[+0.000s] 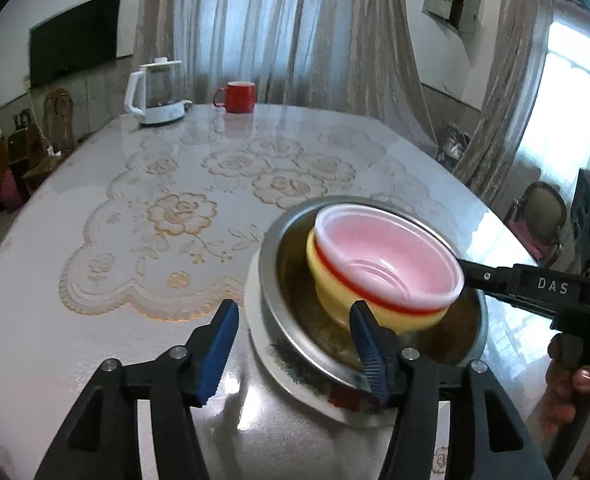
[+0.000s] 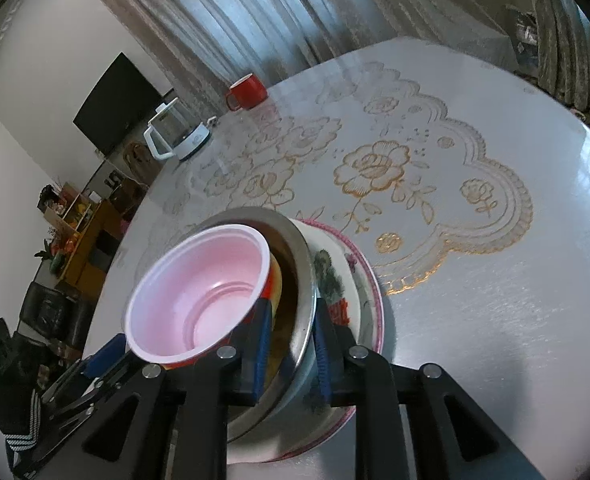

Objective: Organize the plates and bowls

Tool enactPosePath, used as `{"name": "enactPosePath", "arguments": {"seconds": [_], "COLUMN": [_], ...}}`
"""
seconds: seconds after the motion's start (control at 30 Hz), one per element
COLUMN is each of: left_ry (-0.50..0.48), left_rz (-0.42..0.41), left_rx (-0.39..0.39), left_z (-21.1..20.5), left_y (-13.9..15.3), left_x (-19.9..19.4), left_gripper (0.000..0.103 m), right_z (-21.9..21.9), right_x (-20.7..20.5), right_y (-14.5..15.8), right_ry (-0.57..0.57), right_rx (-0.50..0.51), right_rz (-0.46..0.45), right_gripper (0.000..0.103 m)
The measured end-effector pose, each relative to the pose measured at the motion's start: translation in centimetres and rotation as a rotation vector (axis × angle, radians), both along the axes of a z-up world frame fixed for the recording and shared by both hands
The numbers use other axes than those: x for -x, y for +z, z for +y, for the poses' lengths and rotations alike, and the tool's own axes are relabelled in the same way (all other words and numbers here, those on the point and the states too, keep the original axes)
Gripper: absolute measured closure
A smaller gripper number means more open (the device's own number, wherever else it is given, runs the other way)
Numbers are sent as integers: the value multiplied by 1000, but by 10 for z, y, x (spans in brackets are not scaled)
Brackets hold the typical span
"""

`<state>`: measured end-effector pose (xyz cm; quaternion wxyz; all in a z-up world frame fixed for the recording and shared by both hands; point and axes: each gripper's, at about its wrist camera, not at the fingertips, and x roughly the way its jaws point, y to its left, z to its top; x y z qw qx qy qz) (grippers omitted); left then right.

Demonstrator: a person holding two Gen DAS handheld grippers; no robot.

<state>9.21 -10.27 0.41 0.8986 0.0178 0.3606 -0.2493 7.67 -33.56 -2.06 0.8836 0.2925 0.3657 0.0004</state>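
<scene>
A stack stands on the table's near right: a patterned white plate (image 1: 295, 380) (image 2: 359, 280) carries a steel bowl (image 1: 271, 256) (image 2: 295, 248). Inside it a yellow bowl (image 1: 335, 300) holds a pink-lined plastic bowl (image 1: 383, 248) (image 2: 203, 280). My left gripper (image 1: 293, 320) is open. One pad hangs over the table left of the plate, the other over the steel bowl's near rim, neither pressing. Its blue pad (image 2: 105, 354) shows behind the pink bowl. My right gripper (image 2: 291, 332) (image 1: 471, 280) reaches in from the right, shut narrowly on the steel bowl's rim, one pad inside and one outside.
A white kettle (image 1: 155, 96) (image 2: 175, 132) and a red mug (image 1: 237, 96) (image 2: 249, 90) stand at the table's far edge. A gold flower-patterned cloth (image 1: 183, 216) covers the table's middle. A hand (image 1: 575, 384) holds the right gripper's handle. A chair (image 1: 543, 216) stands beyond the right edge.
</scene>
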Motion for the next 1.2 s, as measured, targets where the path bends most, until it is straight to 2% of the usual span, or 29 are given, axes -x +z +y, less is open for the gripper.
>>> {"name": "enactPosePath", "arguments": {"seconds": [0.1, 0.23, 0.3, 0.43, 0.53, 0.67, 0.73, 0.93, 1.0, 1.2], "left_ry": [21, 38, 49, 61, 79, 89, 95, 103, 107, 145], "left_rz": [-14, -25, -20, -16, -14, -12, -12, 15, 12, -59], "left_rx": [15, 0, -11, -21, -33, -37, -39, -26, -28, -67], "left_z": [7, 12, 14, 16, 19, 23, 25, 33, 36, 43], "left_y": [4, 6, 6, 4, 3, 2, 3, 4, 5, 10], "left_x": [3, 8, 10, 15, 19, 27, 30, 42, 47, 60], "left_gripper": [36, 34, 27, 22, 16, 11, 9, 6, 3, 0], "right_z": [0, 0, 1, 4, 8, 23, 30, 45, 52, 63], "right_x": [3, 6, 8, 12, 18, 29, 34, 47, 53, 70], "right_y": [1, 1, 2, 4, 10, 23, 27, 34, 35, 31], "right_ry": [-4, -6, -6, -10, -17, -15, -3, 24, 31, 35], "right_rx": [-6, -9, -15, -4, 41, 181, 213, 241, 271, 304], "right_rz": [-4, -3, -5, -7, -16, -48, -58, -79, -87, -100], "right_gripper": [81, 80, 78, 75, 73, 69, 68, 66, 63, 62]}}
